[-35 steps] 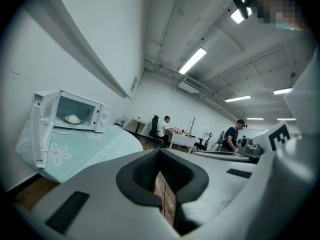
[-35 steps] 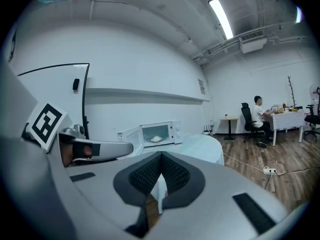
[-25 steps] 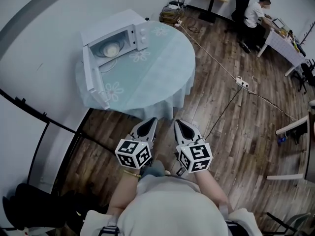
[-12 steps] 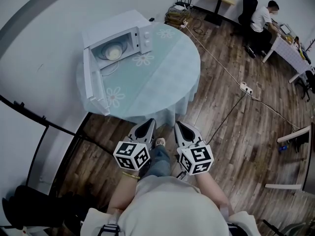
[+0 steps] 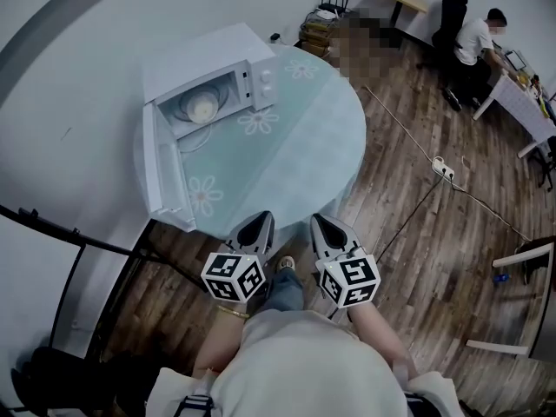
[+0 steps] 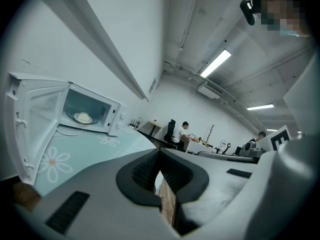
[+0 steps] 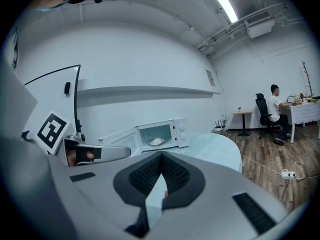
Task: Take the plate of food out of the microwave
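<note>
A white microwave (image 5: pixel 207 66) stands at the far left of a round table (image 5: pixel 300 150) with a pale blue flowered cloth. Its door (image 5: pixel 162 170) hangs wide open to the left. Inside it rests a plate of pale food (image 5: pixel 201 107), which also shows as the plate (image 6: pixel 83 117) in the left gripper view and the plate (image 7: pixel 156 141) in the right gripper view. My left gripper (image 5: pixel 260 221) and right gripper (image 5: pixel 321 223) are held side by side before my body at the table's near edge, well short of the microwave. Both are shut and empty.
A person (image 5: pixel 476 40) sits at a desk at the back right. A power strip (image 5: pixel 443 168) with its cable lies on the wood floor to the right of the table. A black rail (image 5: pixel 82 235) runs along the left wall. A white frame (image 5: pixel 519 257) stands at the right edge.
The table and microwave have come nearer to me and sit lower in the head view. Both grippers stay shut in the same spot before my body.
</note>
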Tool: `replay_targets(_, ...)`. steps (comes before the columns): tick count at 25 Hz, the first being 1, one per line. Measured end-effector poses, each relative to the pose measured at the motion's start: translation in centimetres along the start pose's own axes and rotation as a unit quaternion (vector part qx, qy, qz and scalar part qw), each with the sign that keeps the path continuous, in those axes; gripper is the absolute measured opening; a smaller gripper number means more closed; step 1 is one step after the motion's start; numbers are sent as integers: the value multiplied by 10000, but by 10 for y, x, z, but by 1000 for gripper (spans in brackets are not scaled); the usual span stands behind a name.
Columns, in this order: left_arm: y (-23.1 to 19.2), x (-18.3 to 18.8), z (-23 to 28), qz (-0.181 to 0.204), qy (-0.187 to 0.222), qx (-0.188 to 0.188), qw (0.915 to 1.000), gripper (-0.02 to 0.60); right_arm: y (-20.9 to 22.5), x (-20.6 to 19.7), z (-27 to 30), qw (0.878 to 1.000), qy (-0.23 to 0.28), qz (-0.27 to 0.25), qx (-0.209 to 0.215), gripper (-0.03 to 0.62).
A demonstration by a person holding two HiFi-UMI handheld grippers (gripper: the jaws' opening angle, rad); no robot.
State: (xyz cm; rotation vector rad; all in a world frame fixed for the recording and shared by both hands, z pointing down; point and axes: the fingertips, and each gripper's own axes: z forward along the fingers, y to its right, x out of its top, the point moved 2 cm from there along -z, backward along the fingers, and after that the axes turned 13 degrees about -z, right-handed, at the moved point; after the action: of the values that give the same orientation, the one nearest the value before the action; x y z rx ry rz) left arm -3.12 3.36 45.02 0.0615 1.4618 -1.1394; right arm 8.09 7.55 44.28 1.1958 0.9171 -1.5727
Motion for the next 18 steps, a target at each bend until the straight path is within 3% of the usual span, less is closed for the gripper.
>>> replay_targets(18,-89,87,109,-318,167,374,9987,9,55,56,156,9987,79,-214,449,6)
